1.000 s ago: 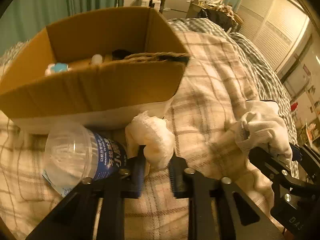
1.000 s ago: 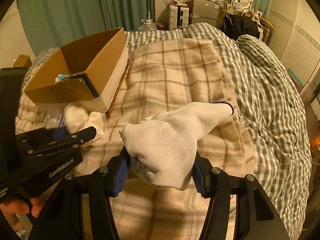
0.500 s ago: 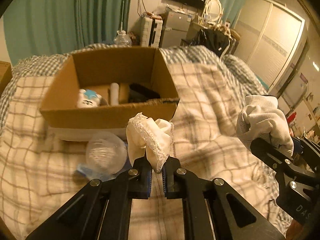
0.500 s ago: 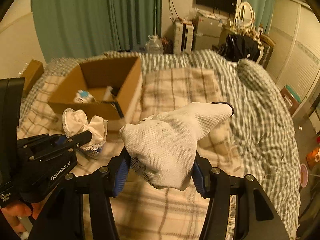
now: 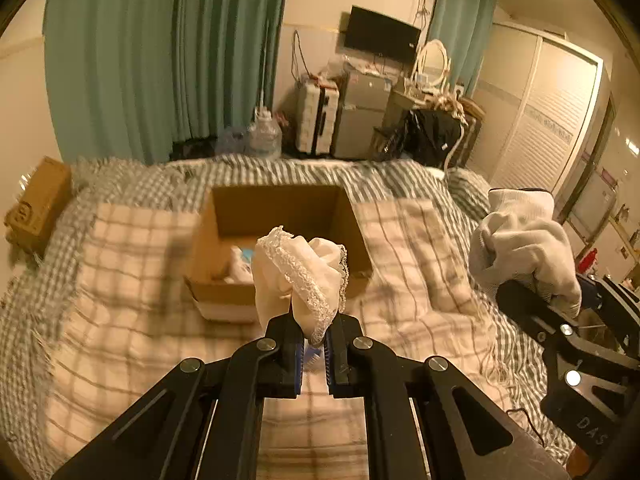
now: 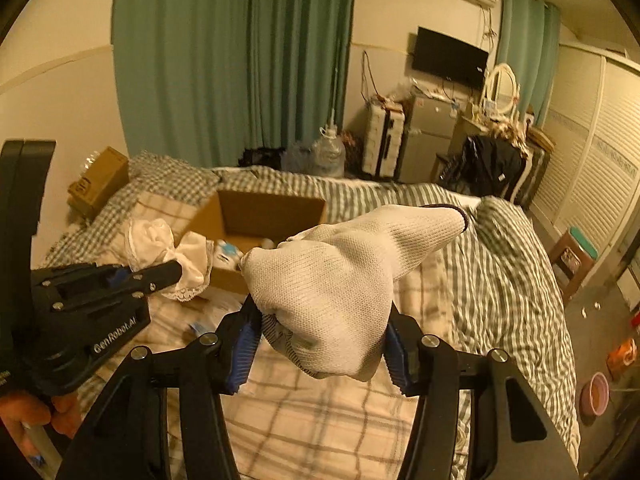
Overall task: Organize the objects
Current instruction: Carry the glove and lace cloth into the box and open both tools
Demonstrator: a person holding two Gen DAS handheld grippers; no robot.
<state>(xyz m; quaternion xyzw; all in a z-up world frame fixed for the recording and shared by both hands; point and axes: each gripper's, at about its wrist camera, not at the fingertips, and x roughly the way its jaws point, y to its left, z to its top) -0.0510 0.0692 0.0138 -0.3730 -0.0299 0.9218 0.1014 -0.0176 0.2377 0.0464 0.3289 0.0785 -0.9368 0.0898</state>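
My left gripper [image 5: 313, 330] is shut on a cream lace-edged cloth [image 5: 301, 274] and holds it high above the bed, in front of an open cardboard box [image 5: 280, 208]. The cloth also shows in the right wrist view [image 6: 160, 244]. My right gripper [image 6: 320, 336] is shut on a bunched white knit glove [image 6: 340, 280], held up to the right of the box; the glove also shows in the left wrist view [image 5: 520, 252]. The box [image 6: 264, 212] holds a white and blue item [image 5: 240, 264]; the rest of its inside is hidden by the cloth.
The box stands on a plaid blanket [image 5: 140, 320] over a checked duvet [image 6: 500, 280]. A small brown box [image 5: 38, 204] sits at the bed's left edge. Green curtains [image 5: 160, 60], a suitcase and cabinets [image 5: 360, 120] stand beyond the bed. A blue-labelled item [image 6: 198, 326] lies on the blanket.
Both grippers have risen well above the bed with the cloth and the glove still gripped. The box now looks smaller and further below; the clear bottle has dropped out of the left view.
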